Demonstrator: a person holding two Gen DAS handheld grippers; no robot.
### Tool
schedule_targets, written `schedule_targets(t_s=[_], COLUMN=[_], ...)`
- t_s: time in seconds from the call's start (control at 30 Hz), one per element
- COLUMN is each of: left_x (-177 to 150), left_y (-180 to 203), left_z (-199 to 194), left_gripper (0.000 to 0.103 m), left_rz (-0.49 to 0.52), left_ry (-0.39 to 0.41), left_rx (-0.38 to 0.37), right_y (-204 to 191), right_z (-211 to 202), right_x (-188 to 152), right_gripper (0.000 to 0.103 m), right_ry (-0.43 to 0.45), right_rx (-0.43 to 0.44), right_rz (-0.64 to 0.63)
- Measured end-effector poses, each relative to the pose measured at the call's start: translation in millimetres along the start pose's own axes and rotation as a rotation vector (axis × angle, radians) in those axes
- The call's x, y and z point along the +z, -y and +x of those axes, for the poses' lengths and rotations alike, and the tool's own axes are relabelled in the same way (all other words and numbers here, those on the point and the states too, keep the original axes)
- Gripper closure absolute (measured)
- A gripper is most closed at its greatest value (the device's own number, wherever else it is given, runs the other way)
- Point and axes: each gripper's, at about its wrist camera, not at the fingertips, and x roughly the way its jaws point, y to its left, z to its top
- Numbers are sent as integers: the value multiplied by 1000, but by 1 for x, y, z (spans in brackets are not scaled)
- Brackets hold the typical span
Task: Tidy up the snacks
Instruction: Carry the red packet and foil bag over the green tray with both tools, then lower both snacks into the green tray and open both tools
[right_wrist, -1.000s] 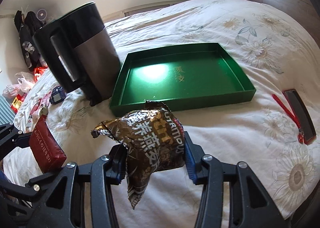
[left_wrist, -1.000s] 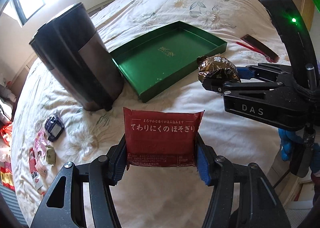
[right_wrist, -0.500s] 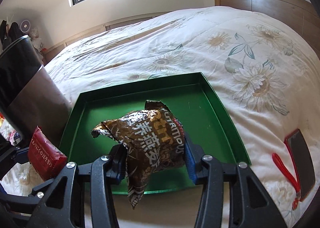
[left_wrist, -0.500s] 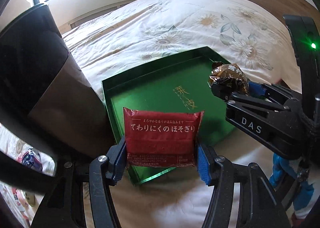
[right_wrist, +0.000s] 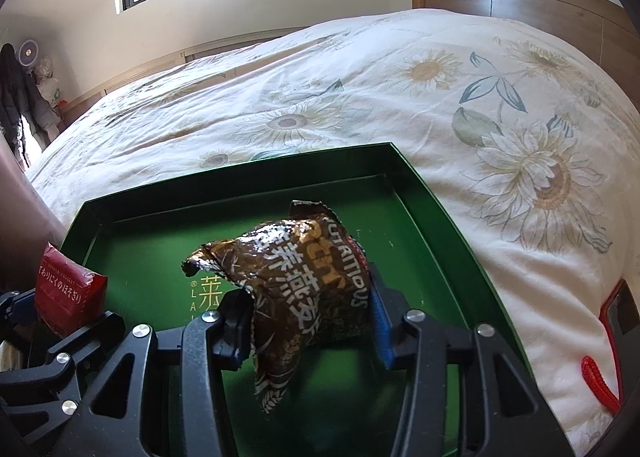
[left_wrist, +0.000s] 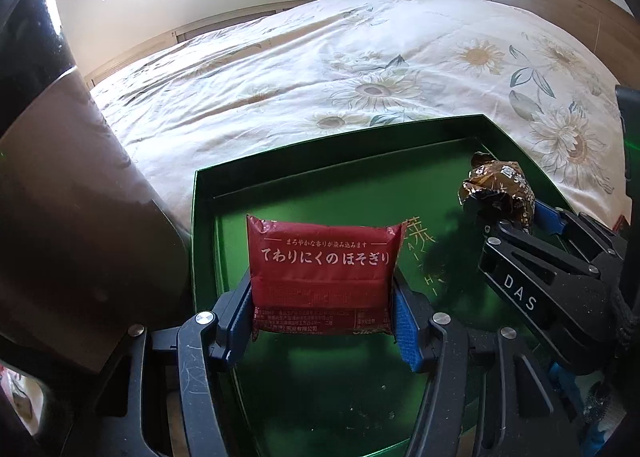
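Over green tray (left_wrist: 516,145) — both grippers loaded.
Left gripper (left_wrist: 322,331) clamps red packet (left_wrist: 320,277); right gripper (right_wrist: 306,327), 3 o'clock, clamps brown packet (right_wrist: 304,273).

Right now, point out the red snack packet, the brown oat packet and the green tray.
red snack packet (left_wrist: 322,273), left wrist view, front face.
brown oat packet (right_wrist: 308,281), right wrist view, printed front.
green tray (right_wrist: 240,169), right wrist view, far rim.

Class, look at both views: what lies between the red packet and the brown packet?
Only bare green tray floor with gold lettering separates the red packet and brown packet, clearest in the left wrist view.

The dark canister (left_wrist: 60,177) is cut off at left; the green tray's (right_wrist: 440,217) near edge is hidden.
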Motion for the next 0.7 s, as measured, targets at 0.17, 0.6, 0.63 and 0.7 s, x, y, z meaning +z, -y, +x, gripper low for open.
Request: schedule_targets(t_s=[0.17,0.6,0.63,0.7], left_x=[-4,-11,-11,-11], left_y=[0,1,1,1], left_z=[7,7,8,9], left_gripper=[49,48,47,47], left_rz=[-19,-28,-32,-36], left_ry=[5,41,41,37], left_rx=[-4,57,61,67], right_y=[-1,-1,-1,-1], right_z=[1,1,1,2], right_x=[-3,-5,-5,-5], right_gripper=[0,0,0,0], right_ry=[18,32,33,30], right_rx=[-19,-39,-40,-41], right_rz=[-3,-7,-8,-8])
